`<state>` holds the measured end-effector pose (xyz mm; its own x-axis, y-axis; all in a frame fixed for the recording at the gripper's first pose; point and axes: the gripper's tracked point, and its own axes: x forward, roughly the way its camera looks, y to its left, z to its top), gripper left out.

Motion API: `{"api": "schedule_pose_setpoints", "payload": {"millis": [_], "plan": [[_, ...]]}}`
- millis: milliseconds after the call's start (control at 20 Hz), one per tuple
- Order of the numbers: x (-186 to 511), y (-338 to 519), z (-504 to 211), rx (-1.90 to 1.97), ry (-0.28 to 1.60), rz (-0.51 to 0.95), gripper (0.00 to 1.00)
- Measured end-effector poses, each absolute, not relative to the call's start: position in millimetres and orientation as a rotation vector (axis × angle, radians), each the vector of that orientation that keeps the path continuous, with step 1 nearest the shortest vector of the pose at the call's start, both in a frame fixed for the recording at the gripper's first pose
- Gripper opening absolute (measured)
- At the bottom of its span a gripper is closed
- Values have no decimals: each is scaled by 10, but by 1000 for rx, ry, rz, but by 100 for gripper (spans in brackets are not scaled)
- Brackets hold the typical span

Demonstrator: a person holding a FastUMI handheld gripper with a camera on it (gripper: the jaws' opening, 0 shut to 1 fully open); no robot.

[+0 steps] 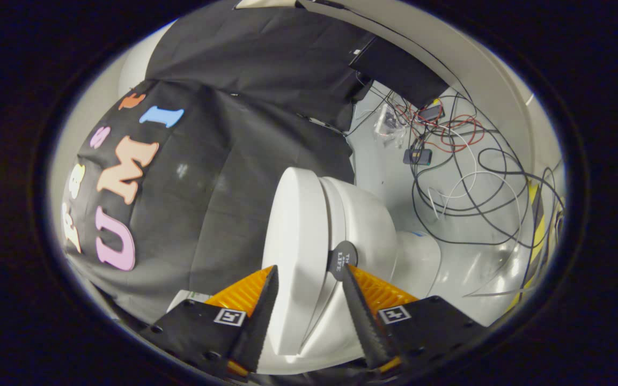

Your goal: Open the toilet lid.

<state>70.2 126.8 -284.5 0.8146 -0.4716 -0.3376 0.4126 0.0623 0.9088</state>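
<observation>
jaws of gripper [309, 273] spread w/ toilet lid [294, 252] edge between, lid's long axis running away from jaws, toilet bowl [365, 225] alongside

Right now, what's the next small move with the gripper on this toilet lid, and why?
Probably close the fingers. The gripper straddles the toilet lid edge with gaps on both sides, so nothing is clamped yet. A firm pinch should come before swinging the lid away from the bowl.

A staged test booth in a lab, not a real bathroom.
A white toilet [336, 241] stands against draped black cloth [244, 107], while at upper right loose cables [464, 161] and small electronic boxes [417, 156] sprawl over a bare grey floor [384, 166].
</observation>
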Motion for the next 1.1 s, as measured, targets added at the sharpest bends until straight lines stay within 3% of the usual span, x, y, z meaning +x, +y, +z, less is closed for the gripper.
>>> {"api": "schedule_pose_setpoints", "payload": {"millis": [100,300,500,650,800,1000,1100], "plan": [[680,1229,-2828,1362,-73,-674,71],[512,1185,-2963,1338,-48,-747,74],[593,1163,-3084,1433,-83,-719,74],[728,1138,-3104,1481,-85,-675,37],[720,1143,-3276,1480,12,-729,36],[736,1131,-3177,1410,64,-728,4],[714,1142,-3114,1360,99,-727,2]]}}
